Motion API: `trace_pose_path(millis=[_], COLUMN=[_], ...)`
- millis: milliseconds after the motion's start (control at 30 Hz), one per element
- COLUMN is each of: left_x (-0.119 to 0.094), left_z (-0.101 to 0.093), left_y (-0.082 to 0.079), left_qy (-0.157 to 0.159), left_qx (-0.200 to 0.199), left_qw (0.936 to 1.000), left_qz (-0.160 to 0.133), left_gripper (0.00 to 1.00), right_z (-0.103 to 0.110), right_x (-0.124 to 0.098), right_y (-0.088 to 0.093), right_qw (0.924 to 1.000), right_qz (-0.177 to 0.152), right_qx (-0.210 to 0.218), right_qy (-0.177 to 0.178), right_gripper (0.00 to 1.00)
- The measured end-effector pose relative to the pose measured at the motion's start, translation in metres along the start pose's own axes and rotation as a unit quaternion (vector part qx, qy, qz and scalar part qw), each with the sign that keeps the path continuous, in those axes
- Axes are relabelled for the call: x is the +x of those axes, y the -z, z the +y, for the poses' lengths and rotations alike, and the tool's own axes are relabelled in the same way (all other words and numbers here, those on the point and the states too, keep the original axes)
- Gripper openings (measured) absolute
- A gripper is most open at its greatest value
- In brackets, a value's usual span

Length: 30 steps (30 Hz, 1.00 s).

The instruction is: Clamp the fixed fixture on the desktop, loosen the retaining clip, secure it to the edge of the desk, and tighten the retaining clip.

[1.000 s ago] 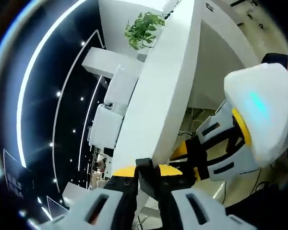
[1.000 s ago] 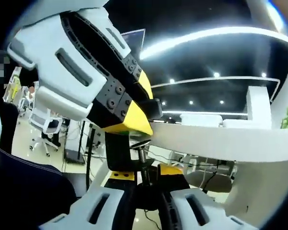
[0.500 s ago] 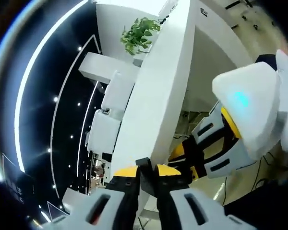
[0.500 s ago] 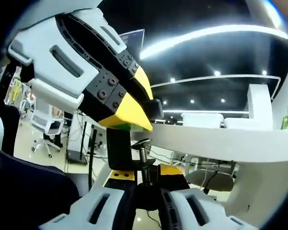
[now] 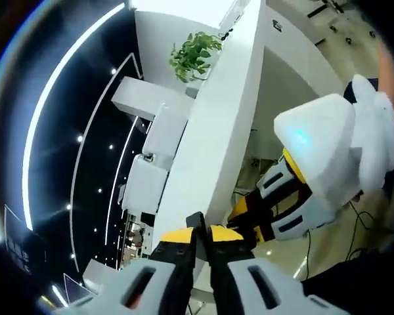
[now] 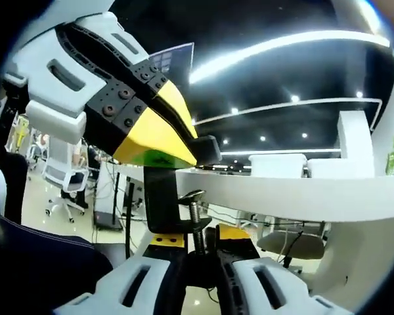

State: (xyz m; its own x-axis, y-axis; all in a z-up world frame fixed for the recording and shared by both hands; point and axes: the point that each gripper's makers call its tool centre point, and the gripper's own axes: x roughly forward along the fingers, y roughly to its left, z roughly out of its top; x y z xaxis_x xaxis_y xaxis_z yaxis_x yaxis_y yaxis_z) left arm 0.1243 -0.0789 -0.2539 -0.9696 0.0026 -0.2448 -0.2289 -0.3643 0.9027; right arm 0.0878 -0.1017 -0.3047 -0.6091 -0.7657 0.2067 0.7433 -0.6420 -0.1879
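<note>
Black metal C-shaped clamp fixture (image 6: 163, 200) sits at lower centre-left of the right gripper view, hooked over the rim of the white desk edge (image 6: 295, 197) that runs to the right.

Left gripper (image 6: 184, 152), yellow-tipped, comes in from upper left and pinches the clamp's top arm. I read that as holding the frame steady on the edge while the screw is worked.

Right gripper (image 6: 200, 246) rises from bottom centre, jaws clenched on the lower end of the threaded steel screw (image 6: 196, 215), likely to turn it.

Screw pad sits close under the desk; contact can't be confirmed.

In the left gripper view the white slab (image 5: 213, 141) runs diagonally, with the right gripper (image 5: 246, 213) at centre right.
</note>
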Motion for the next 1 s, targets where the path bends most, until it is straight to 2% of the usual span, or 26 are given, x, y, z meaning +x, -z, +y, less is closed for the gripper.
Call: trace_pose_path(millis=[300, 467, 733, 833, 933, 1000], left_x=[-0.013, -0.015, -0.020, -0.021, -0.024, -0.026], left_z=[-0.001, -0.001, 0.005, 0.008, 0.008, 0.010], left_y=[-0.004, 0.006, 0.011, 0.007, 0.005, -0.002], left_qy=[-0.009, -0.014, -0.021, -0.020, -0.020, -0.022], left_qx=[-0.013, -0.033, -0.043, -0.050, -0.052, -0.056], left_qw=[0.9997, 0.9993, 0.9985, 0.9980, 0.9979, 0.9966], left_qz=[-0.018, -0.012, -0.025, -0.032, -0.035, -0.057], left_gripper=[0.03, 0.03, 0.03, 0.03, 0.03, 0.03], right_z=[-0.006, -0.003, -0.003, -0.003, -0.005, -0.006], right_x=[0.003, 0.004, 0.005, 0.004, 0.004, 0.004], right_y=[0.001, 0.002, -0.002, -0.002, -0.004, -0.003], right_qw=[0.9999, 0.9998, 0.9997, 0.9985, 0.9983, 0.9983], right_qz=[-0.002, 0.002, 0.002, 0.003, 0.000, 0.003], right_qx=[-0.006, 0.017, 0.025, 0.055, 0.058, 0.058], right_qy=[0.010, 0.003, -0.001, -0.008, -0.007, -0.006], right_gripper=[0.10, 0.10, 0.10, 0.10, 0.10, 0.10])
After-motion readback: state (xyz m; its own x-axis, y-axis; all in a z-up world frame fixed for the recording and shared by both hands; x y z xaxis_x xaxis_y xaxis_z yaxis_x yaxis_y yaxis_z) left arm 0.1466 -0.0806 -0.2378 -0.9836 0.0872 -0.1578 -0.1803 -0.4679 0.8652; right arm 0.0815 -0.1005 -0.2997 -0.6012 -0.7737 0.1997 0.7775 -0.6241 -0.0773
